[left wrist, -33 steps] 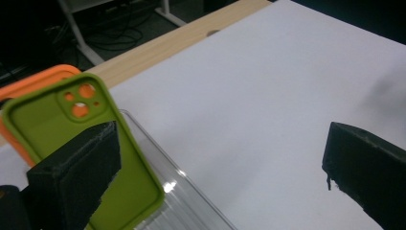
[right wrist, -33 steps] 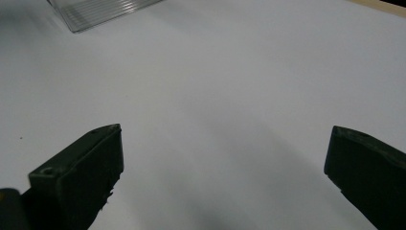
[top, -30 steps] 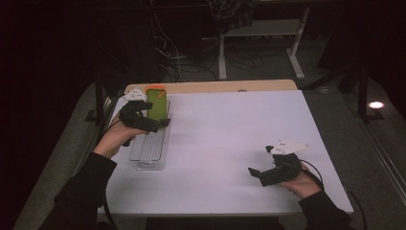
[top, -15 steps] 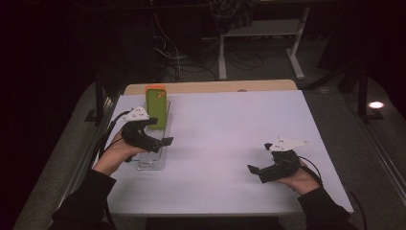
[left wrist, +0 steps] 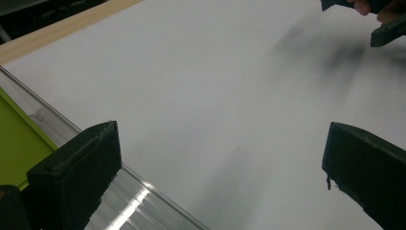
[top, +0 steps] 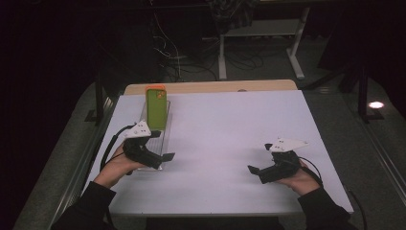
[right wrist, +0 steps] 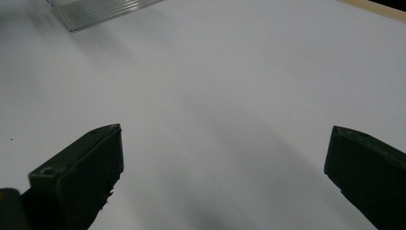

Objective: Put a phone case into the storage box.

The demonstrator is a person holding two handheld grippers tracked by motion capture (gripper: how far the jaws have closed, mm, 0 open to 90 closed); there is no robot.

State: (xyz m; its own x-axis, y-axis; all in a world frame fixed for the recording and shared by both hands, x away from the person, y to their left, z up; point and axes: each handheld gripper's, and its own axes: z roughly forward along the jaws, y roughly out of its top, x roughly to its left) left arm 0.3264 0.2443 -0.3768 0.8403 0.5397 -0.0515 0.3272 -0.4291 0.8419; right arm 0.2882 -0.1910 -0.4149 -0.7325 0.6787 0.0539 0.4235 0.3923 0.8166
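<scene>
High view: left tongs (top: 165,157) gape beside the clear tray (top: 165,125) holding a green phone (top: 156,108); right tongs (top: 252,169) gape too.

- Grippers: 2. Left gripper (top: 163,158) at lower left of the high view, right gripper (top: 256,170) at lower right; each has two black jaws set wide apart.
- Hands: 2, one per gripper: left hand (top: 115,165), right hand (top: 299,181).
- Phones: 1, in a green case (top: 156,108), upper left of the white surface.
- Clear plastic trays: 1 (top: 165,134), under the phone.
- Tables: 1, white top (top: 230,134) with a wooden strip along the far edge.
- Floor lights: 1 bright spot (top: 376,104), right edge of the frame.
</scene>
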